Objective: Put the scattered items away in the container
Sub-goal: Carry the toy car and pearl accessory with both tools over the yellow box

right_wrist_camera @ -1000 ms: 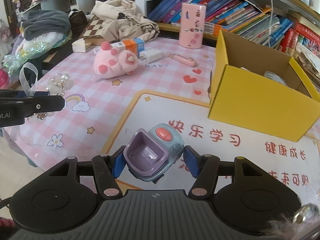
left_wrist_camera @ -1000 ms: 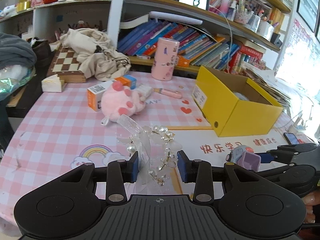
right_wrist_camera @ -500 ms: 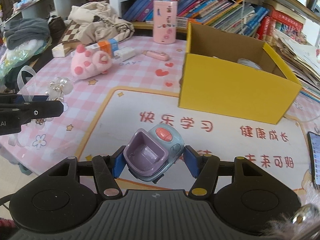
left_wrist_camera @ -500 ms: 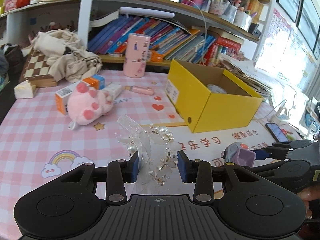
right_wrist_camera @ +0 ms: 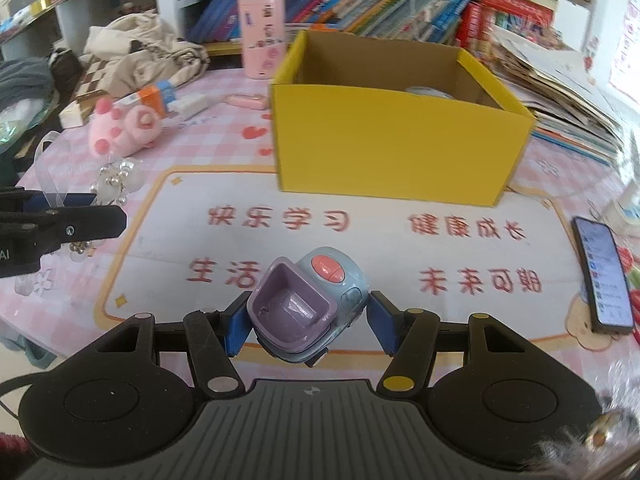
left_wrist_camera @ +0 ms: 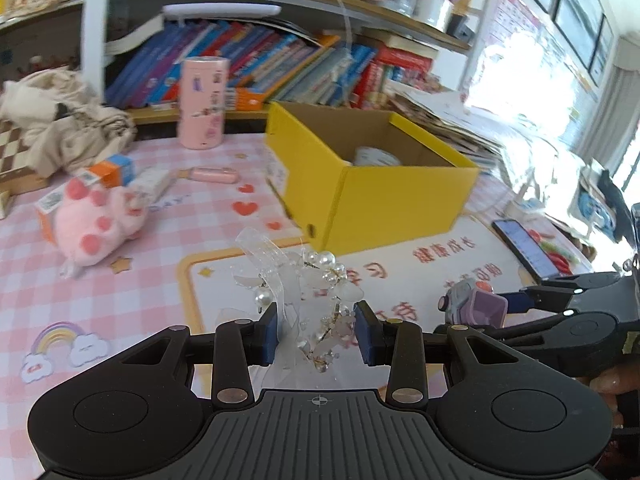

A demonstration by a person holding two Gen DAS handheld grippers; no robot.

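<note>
Table (right_wrist_camera: 200,160): pink checked cloth with a white mat printed in red characters, bookshelves behind it
Yellow box (right_wrist_camera: 396,144): open-topped cardboard container standing on the far edge of the mat; a pale round thing lies inside on its floor, too hidden to name
Cream cloth (left_wrist_camera: 60,128): heaped at the far left of the table, partly over a chessboard
Pink canister (left_wrist_camera: 202,102): upright just left of the yellow box, against the shelf
Plush toy (left_wrist_camera: 94,228): pink, lying on the checked cloth left of the mat, touching the orange carton (left_wrist_camera: 108,170) behind it
Phone (right_wrist_camera: 604,276): flat on the right edge of the mat, screen lit
Pink case (left_wrist_camera: 212,175): small and oblong, lying between the plush toy and the yellow box
Right gripper (right_wrist_camera: 306,320): clamped on the toy car, a blue pad pressing each flank, held above the near part of the mat, well short of the yellow box
Toy car (right_wrist_camera: 308,300): blue-grey body with a purple open tub and an orange-red button on top, tilted between the right pads
Left gripper (left_wrist_camera: 316,336): closed on the pearl hairpiece, held above the mat's left corner, beside the right gripper
Pearl hairpiece (left_wrist_camera: 308,292): clear ribbon loops, white pearls and gold wire, sticking up from between the left pads, not yet over the yellow box
</note>
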